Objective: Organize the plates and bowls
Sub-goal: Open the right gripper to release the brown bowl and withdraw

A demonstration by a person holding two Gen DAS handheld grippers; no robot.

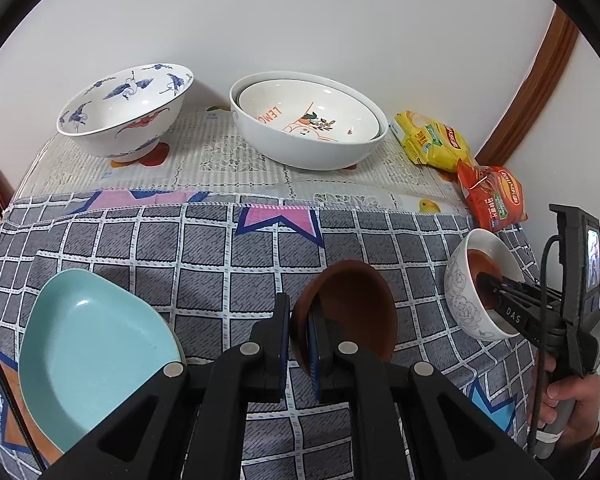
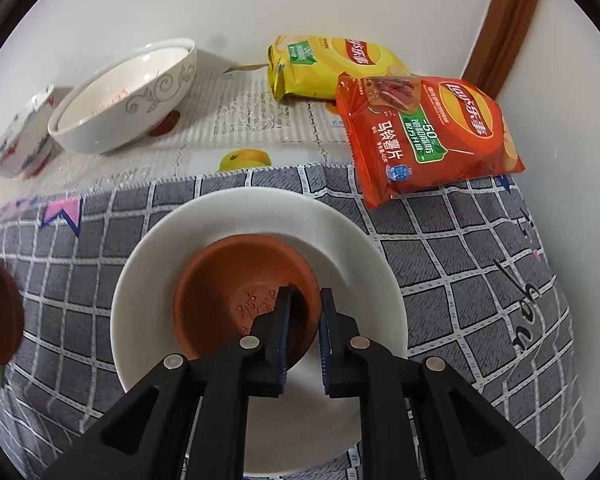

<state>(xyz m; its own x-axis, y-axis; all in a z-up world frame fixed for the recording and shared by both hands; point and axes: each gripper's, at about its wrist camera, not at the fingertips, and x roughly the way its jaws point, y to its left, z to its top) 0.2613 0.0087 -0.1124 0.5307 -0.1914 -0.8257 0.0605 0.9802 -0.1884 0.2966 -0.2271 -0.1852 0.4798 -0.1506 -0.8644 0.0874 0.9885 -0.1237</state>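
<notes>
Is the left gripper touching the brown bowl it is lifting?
Touching. The left wrist view shows the left gripper clamped on the rim of the brown bowl, one pad each side.

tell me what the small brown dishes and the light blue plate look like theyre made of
Brown dish: likely unglazed terracotta; matte, dull reddish-brown, no shine. The second brown dish looks the same. Light blue plate: probably glazed ceramic; smooth, with a soft highlight and faint speckling.
</notes>
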